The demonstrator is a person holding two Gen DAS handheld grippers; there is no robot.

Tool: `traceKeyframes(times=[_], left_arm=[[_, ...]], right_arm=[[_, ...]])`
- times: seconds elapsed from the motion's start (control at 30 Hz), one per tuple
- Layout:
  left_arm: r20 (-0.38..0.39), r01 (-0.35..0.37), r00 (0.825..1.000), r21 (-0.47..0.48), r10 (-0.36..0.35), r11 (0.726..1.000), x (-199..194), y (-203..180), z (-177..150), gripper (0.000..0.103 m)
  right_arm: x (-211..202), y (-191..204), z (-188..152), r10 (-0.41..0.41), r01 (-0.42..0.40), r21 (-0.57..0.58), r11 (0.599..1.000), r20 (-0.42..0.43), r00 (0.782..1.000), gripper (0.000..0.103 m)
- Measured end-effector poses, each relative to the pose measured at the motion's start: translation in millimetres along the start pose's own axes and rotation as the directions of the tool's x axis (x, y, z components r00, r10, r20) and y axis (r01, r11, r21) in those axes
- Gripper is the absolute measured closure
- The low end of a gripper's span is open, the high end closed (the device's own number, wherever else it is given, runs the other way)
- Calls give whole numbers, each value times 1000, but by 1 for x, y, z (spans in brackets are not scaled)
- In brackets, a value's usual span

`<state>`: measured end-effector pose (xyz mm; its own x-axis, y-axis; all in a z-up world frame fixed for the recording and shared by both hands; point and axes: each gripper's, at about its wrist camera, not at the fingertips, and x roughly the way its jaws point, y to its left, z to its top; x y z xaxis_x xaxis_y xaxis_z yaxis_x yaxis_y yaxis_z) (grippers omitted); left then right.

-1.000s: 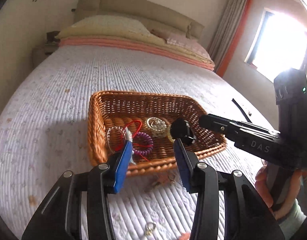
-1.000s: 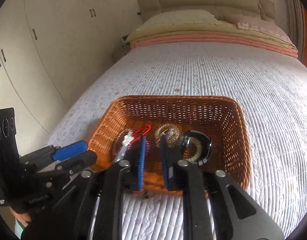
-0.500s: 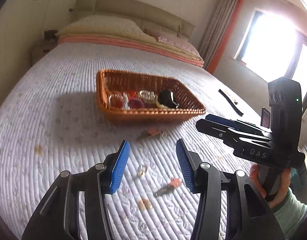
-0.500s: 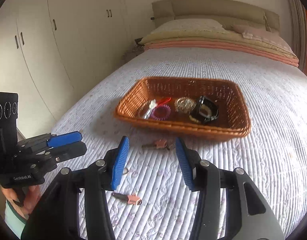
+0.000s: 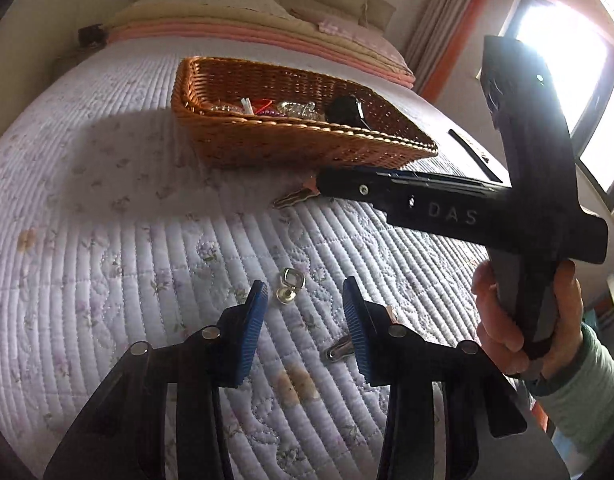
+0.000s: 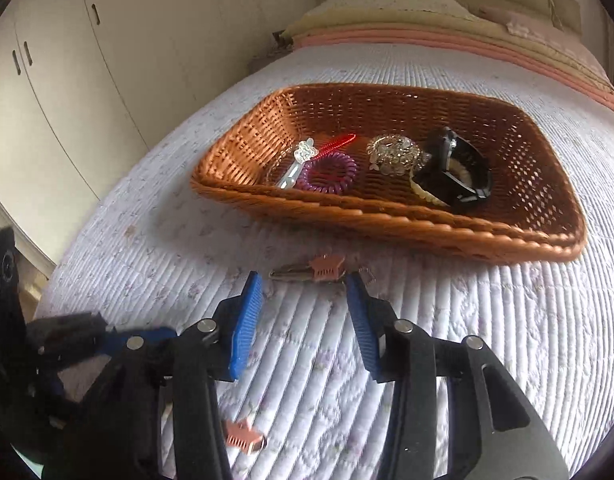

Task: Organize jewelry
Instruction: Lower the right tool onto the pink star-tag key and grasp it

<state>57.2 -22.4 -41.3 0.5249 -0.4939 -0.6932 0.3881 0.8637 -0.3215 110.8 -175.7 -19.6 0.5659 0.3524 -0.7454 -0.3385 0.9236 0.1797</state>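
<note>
Left wrist view: my left gripper point(image 5: 303, 296) has its fingers narrowing with nothing between them; a small silver earring point(image 5: 289, 285) lies on the bed quilt point(image 5: 107, 240) just past the tips, nearer the left finger. A clip point(image 5: 339, 350) peeks beside my right finger, partly hidden. My right gripper point(image 6: 305, 292) is also closing, empty, with a coral hair clip point(image 6: 321, 267) just ahead. Beyond sits the wicker basket point(image 6: 387, 224), perhaps blocking forward travel; open quilt lies either side.
</note>
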Motion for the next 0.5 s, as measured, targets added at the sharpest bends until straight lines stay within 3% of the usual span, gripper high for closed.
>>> traceKeyframes(times=[0.27,0.37,0.5], left_arm=[[7,1,1000,-1,-1,1000,3,3,-7,67],[9,2,1000,-2,-2,1000,3,3,-9,67],[11,5,1000,-8,-5,1000,2,4,-9,68]], right_arm=[[40,0,22,-33,32,-29,999,-42,999,64],[45,1,21,5,-7,-29,1000,-75,997,67],[40,5,8,115,-115,3,993,-137,984,67]])
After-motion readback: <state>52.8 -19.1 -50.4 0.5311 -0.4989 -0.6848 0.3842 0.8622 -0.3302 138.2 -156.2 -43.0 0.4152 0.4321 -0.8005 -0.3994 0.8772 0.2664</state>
